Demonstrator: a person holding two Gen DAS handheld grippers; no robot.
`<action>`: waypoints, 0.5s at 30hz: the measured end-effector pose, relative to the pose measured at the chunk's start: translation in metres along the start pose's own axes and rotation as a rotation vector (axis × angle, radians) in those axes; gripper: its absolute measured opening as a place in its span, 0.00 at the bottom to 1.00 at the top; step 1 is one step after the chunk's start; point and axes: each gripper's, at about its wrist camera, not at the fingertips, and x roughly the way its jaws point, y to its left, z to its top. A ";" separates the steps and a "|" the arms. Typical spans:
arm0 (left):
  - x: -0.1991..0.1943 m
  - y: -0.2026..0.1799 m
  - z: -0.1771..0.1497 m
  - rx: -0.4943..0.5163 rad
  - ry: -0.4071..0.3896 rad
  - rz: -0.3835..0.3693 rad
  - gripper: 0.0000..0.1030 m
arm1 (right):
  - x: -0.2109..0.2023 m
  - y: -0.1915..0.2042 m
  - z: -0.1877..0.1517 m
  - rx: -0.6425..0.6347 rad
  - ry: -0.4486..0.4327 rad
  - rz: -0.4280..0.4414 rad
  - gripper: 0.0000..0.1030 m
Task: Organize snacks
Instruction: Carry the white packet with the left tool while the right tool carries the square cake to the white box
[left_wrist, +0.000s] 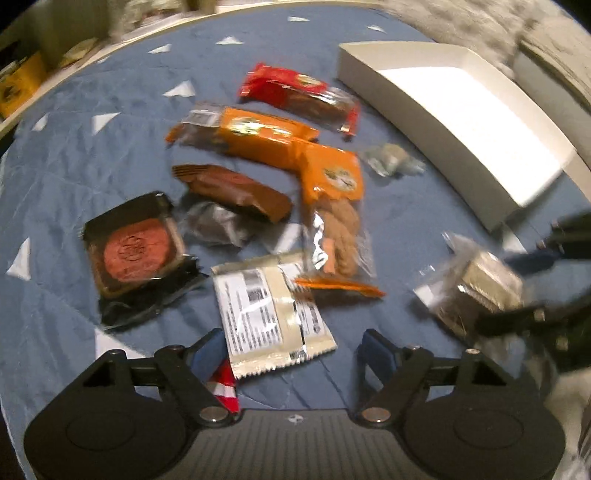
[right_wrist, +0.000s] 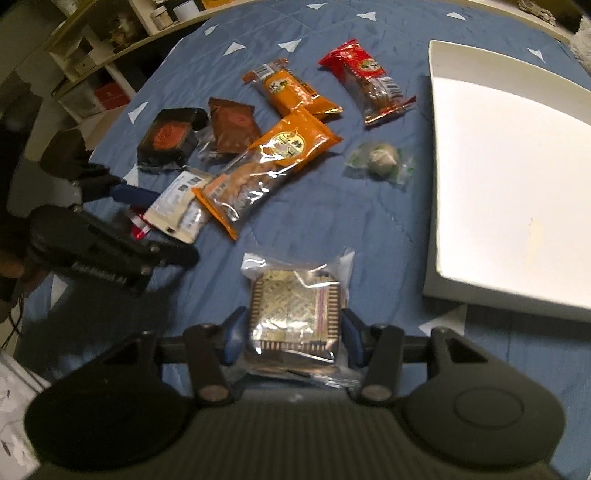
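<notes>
Clear-wrapped square patterned snack (right_wrist: 295, 317) sits clamped in right gripper (right_wrist: 291, 341).

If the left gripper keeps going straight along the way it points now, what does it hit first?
Most likely the white snack packet: it lies flat on the blue cloth between the left gripper's spread jaws, with a red-and-white wrapper by the left jaw. Depth is unclear.

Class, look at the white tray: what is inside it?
The white tray shows only a bare pale floor with a faint yellowish mark; no snack lies in it. Its far right part runs out of frame, so that corner cannot be checked. Every snack sits on the blue cloth.
</notes>
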 end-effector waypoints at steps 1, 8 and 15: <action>0.001 0.002 0.002 -0.029 0.004 0.014 0.78 | 0.001 0.000 0.001 0.002 0.001 -0.001 0.58; 0.017 0.001 0.009 -0.118 0.039 0.123 0.78 | 0.007 -0.002 0.005 0.065 0.018 0.007 0.61; 0.026 0.004 0.019 -0.255 0.016 0.164 0.74 | 0.009 -0.007 0.006 0.103 0.026 -0.003 0.62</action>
